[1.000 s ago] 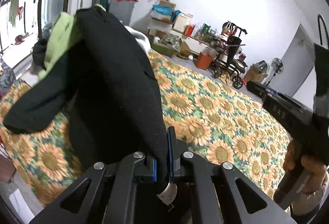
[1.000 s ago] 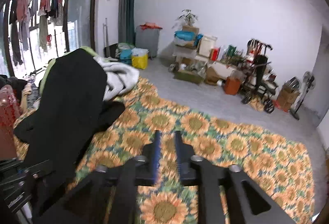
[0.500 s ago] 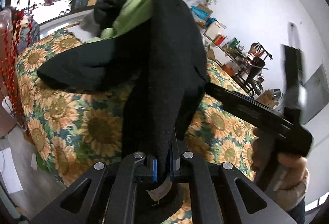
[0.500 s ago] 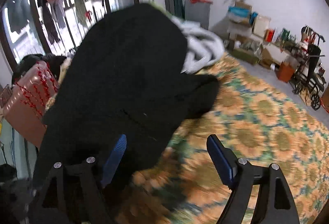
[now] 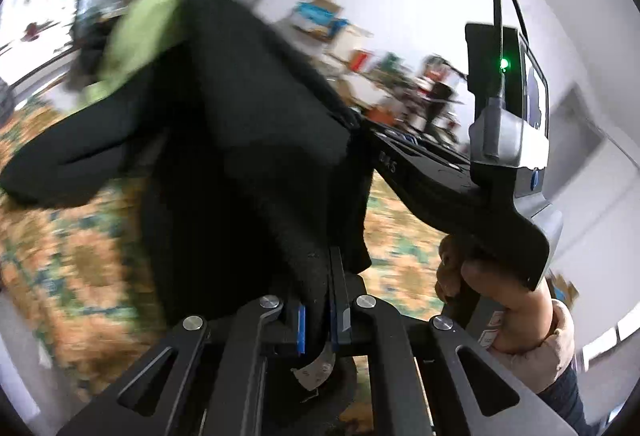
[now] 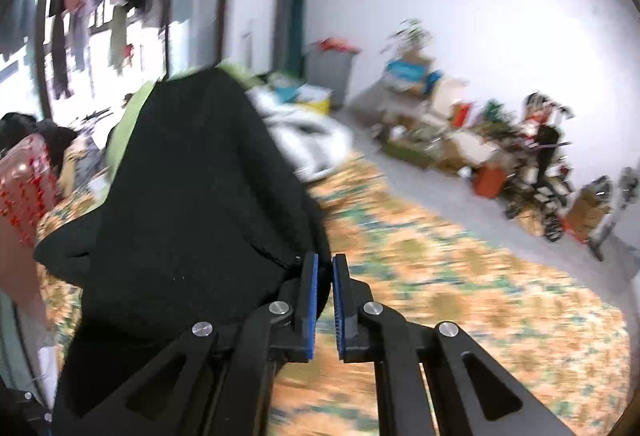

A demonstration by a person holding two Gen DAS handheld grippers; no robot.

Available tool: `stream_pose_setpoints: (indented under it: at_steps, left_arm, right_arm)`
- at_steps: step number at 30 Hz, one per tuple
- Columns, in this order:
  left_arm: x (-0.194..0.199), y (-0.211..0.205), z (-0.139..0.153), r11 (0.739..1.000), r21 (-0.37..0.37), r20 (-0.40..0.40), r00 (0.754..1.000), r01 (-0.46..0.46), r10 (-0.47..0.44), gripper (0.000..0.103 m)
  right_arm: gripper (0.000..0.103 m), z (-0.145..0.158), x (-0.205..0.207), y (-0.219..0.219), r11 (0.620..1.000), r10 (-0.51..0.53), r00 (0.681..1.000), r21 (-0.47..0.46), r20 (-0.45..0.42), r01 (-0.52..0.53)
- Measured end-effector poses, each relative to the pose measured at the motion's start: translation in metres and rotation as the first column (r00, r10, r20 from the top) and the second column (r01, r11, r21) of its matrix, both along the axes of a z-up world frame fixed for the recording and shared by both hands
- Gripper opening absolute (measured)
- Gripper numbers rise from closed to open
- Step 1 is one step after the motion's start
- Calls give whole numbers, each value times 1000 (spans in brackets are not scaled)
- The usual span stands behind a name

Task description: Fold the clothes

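Left wrist view: the bed (image 5: 72, 244), spread with a sunflower sheet, fills the lower ground, and everything else is placed from it. Above its near edge hangs the black garment (image 5: 240, 155), lifted off the sheet, its long axis running from the clothes pile (image 5: 136, 15) at the bed's far-left end toward the camera. Its near hem is clenched in the left gripper (image 5: 318, 320), jaws closed on the cloth with a label poking out below. To the right of that, over the bed's middle, the right gripper (image 5: 360, 127) reaches in, its tips lost against the garment's right edge.

Right wrist view: the garment (image 6: 192, 195) lies just left of the right gripper (image 6: 323, 300), its hem touching the outer face of the left finger. The pads stand nearly together; whether they pinch any cloth I cannot tell, as the gap looks bare. Judging from this, the right gripper must take that right edge before the garment can be spread flat on the bed (image 6: 460, 296).
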State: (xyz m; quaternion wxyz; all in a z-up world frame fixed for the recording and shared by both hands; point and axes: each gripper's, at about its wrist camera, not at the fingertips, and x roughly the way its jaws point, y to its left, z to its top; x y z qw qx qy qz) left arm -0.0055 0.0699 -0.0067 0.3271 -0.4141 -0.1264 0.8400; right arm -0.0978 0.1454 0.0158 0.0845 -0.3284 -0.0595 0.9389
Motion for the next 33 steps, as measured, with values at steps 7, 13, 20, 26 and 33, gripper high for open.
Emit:
stream_pose_setpoints:
  at_steps: [7,13,20,26,33]
  left_arm:
    - [45,92,20,981,-4,-38,980,195,-195,7]
    - [42,111,-5,982,-13,57,981,189,-188,7]
    - [20,30,-4,994,51,46,994,102,-104,7]
    - [1,-53,-26,992,-27,130,984,-122,124,7]
    - [-4,-78,-35,986,-80,137,978,-149,159,7]
  right_arm:
    - [0,36,97,111,949,-283,955,116,-87,292]
    - [12,29,171,189,918,-392,920,-59,26,393]
    - [62,-2,149,144,941,-110,991,-315,73,127]
    - [82,-33,67,50,938,92,989,-342,119,-46]
    - [82,-64,4,-3,916,146,968,-397,202,-55]
